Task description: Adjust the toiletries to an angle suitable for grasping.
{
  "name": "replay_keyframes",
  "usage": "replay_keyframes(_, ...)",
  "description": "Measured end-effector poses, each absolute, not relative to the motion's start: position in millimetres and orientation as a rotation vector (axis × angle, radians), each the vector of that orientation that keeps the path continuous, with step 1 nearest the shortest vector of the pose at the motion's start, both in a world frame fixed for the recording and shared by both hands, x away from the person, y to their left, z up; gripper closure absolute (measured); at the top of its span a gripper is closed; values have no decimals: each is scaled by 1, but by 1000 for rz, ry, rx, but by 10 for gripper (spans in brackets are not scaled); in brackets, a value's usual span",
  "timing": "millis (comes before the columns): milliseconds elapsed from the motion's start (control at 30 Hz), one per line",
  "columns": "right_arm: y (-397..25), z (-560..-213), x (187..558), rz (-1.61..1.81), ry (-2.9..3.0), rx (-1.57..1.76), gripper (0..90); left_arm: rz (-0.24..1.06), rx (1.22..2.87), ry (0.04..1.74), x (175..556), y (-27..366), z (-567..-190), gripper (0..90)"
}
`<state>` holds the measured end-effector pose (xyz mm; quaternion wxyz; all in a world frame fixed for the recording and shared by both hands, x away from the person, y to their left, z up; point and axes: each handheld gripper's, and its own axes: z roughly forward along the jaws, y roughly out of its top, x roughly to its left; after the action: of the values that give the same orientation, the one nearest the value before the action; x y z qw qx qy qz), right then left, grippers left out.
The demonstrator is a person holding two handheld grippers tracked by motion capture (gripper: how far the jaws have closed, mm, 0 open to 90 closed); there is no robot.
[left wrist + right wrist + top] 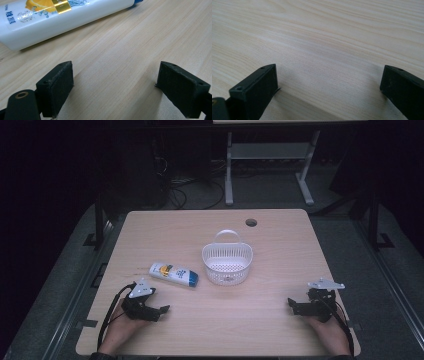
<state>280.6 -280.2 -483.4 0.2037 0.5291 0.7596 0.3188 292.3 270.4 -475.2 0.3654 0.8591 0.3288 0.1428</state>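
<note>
Lying flat left of the table's (280, 320) middle, the bottle (173, 274) looks light, stiff and slick; you should pinch across its flat body. Left gripper (161, 310) and right gripper (291, 306) stand spread, empty.

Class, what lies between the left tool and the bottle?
Bare table: in the left gripper view, nothing separates the left tool from the bottle.

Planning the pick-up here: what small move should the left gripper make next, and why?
Probably ease the left gripper forward and up-table toward the white bottle. Its jaws stand open with nothing between them, and the bottle lies on its side on the table just beyond them, beside the white basket. The right gripper rests open, far off.
</note>
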Motion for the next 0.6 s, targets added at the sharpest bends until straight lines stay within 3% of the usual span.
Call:
replay_keyframes(400,-280,-483,281,889,2119,1476,7,369,2208,852,291,272,-474,151)
replay_keyframes(600,-280,-483,281,890,2121,1474,7,368,2210,872,289,275,-471,277)
